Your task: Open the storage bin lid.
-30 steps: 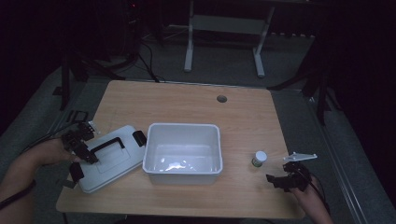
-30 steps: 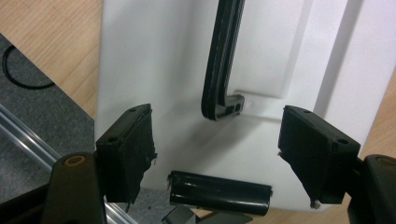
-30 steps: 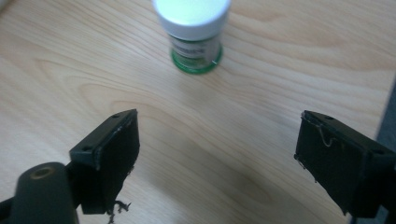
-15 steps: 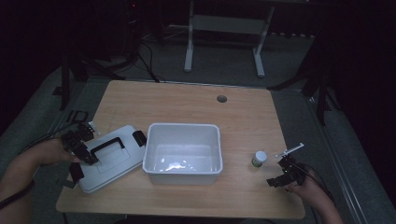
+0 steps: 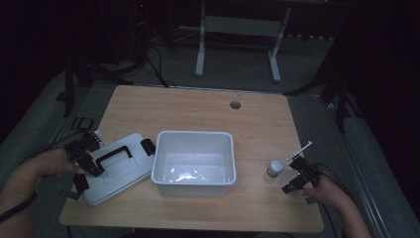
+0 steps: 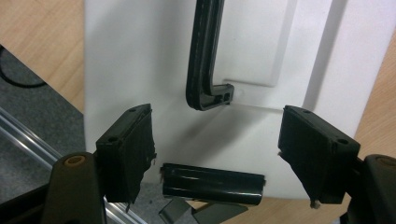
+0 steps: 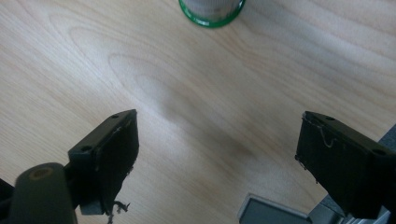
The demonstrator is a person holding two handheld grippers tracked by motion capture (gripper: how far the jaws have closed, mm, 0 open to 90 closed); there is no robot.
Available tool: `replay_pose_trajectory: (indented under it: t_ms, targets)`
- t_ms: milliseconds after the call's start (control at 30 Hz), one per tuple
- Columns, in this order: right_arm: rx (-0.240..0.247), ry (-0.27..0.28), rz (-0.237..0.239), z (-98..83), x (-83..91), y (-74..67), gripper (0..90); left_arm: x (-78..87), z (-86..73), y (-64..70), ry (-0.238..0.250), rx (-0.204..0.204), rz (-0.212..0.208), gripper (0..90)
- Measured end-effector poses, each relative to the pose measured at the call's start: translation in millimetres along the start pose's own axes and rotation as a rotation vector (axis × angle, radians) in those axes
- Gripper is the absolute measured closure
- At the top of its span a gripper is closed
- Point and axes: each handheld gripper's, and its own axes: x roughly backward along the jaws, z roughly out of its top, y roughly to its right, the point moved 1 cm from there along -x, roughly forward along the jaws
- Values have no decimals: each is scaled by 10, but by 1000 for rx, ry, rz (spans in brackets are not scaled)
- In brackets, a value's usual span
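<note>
Dim room; wooden desk [image 5: 198, 106] carries an empty white tub [image 5: 194, 157] at centre, a white lid [image 5: 115, 171] with black handle [image 5: 114, 154] lying flat just left of it, and a small green-based bottle [image 5: 274, 168] to its right. Left gripper [image 5: 85, 157] hovers over the lid's near-left end, fingers [image 6: 126, 156] spread wide, handle end and a black latch [image 6: 212, 183] between them, nothing gripped. Right gripper [image 5: 298, 173] sits low over bare desk just right of the bottle, fingers [image 7: 105, 161] wide and empty.
</note>
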Motion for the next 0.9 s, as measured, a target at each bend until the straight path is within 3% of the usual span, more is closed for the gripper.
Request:
replay_pose_trajectory:
  t_ms: [467, 900]
  targets:
    - [39, -22, -9, 243, 39, -10, 146, -41, -2, -2, -28, 4, -18, 263]
    - [96, -37, -34, 495, 6, -58, 229, -69, 10, 23, -43, -4, -28, 263]
